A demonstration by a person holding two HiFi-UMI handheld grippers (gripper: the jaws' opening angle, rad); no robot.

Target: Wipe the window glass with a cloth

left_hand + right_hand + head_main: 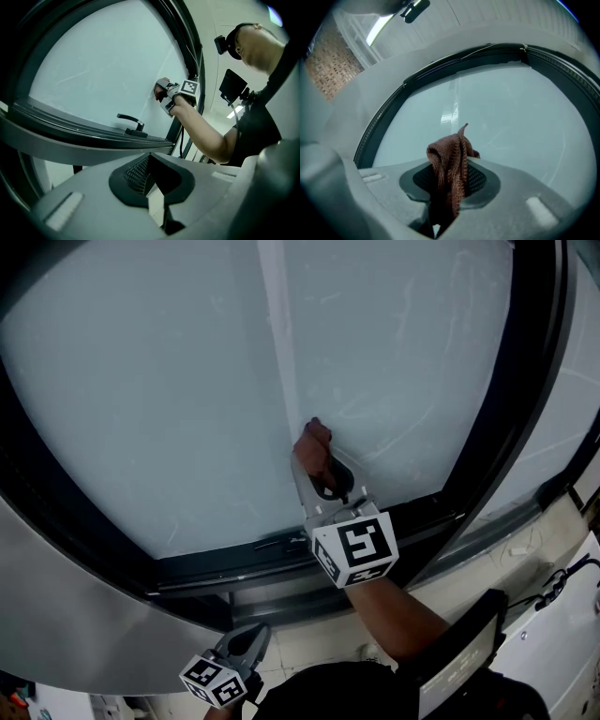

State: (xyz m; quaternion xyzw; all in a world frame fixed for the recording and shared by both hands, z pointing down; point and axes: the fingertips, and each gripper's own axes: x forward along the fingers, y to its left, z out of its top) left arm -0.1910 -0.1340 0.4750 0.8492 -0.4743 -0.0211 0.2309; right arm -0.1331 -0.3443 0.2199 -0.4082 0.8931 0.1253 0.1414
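The frosted window glass (169, 399) fills the head view and shows in both gripper views (108, 70) (511, 112). My right gripper (317, 465) is shut on a bunched brown cloth (312, 444) and holds it against the glass just above the lower frame. In the right gripper view the cloth (450, 161) sticks up out of that gripper's (449, 183) closed jaws. The left gripper view shows this gripper (171, 91) from the side with the cloth (161, 89) on the pane. My left gripper (251, 641) hangs low below the sill, well away from the glass. It (152, 180) is shut on nothing.
A dark window frame (525, 381) borders the pane, with a black handle (131, 124) on its lower rail left of the cloth. A pale vertical strip (279, 334) runs behind the glass. A black screen (459, 662) and a cable (562, 577) sit near my body at lower right.
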